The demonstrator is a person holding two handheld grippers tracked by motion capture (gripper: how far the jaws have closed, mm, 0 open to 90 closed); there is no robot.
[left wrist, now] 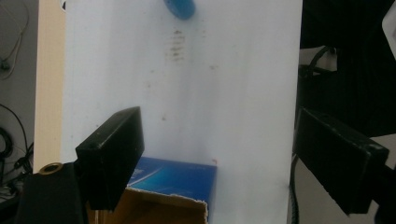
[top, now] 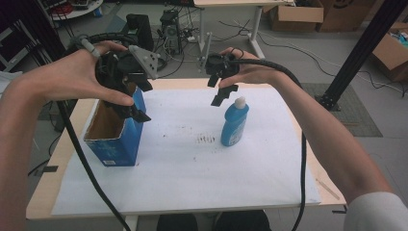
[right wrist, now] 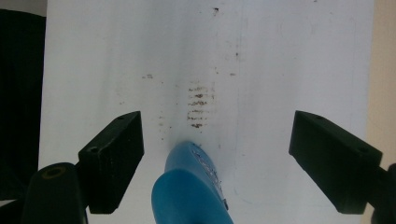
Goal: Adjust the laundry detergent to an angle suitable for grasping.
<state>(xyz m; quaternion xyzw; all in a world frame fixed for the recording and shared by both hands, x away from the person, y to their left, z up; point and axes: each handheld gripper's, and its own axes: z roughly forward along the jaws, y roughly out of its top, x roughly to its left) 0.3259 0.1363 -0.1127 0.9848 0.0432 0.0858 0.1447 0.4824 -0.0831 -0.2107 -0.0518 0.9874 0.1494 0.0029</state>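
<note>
step: we reach for blue bottle (top: 235,122) | right gripper (top: 223,94) wide open, empty, above cap: we lower straight, clamp body | left gripper (top: 137,101) wide open, empty, over box (top: 113,132)

**Around the white sheet**

A white paper sheet (top: 192,183) covers most of a light wooden table (top: 43,199), with a patch of dark smudges (top: 207,139) near the sheet's middle. Beyond the sheet's far edge, tangled cables (top: 288,53) lie on the grey floor. Cardboard boxes (top: 296,17) stand farther back, right of the sheet, behind a black metal post (top: 358,57).
</note>
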